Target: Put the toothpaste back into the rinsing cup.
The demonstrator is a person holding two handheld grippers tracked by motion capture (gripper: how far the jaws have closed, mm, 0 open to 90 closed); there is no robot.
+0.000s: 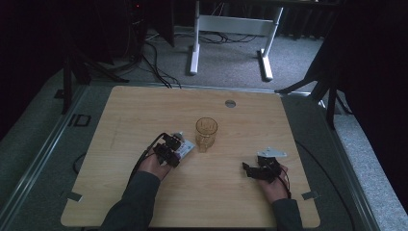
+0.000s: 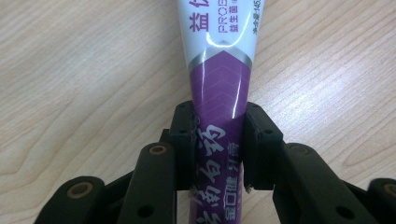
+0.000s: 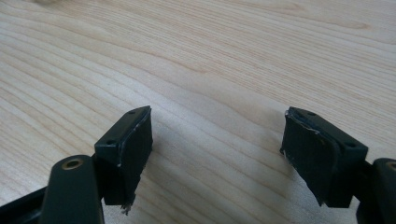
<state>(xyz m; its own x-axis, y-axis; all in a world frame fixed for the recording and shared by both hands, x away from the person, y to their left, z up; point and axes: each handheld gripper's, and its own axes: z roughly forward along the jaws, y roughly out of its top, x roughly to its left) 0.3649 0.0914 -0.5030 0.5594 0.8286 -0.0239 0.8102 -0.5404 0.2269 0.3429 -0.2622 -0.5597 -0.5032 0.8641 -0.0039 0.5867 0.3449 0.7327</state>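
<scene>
Beside the amber glass [image 1: 206,132] on the table [image 1: 125,110]: left gripper [image 2: 217,149] clamped across a purple-and-white toothpaste tube [image 2: 219,79], likely for lifting, right gripper [image 3: 217,154] resting apart, jaws wide, empty.

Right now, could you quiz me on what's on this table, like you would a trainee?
1. True or false: the left gripper has its jaws shut on the tube.
2. What stands just beyond the tube on the table? A) a bowl B) an amber glass C) a book
3. Fill in: the right gripper has its jaws ____ over bare wood.

Key
1. True; the pads press the tube's purple end from both sides.
2. B, the glass, upright near the table's middle.
3. Open, with nothing between them.
</scene>
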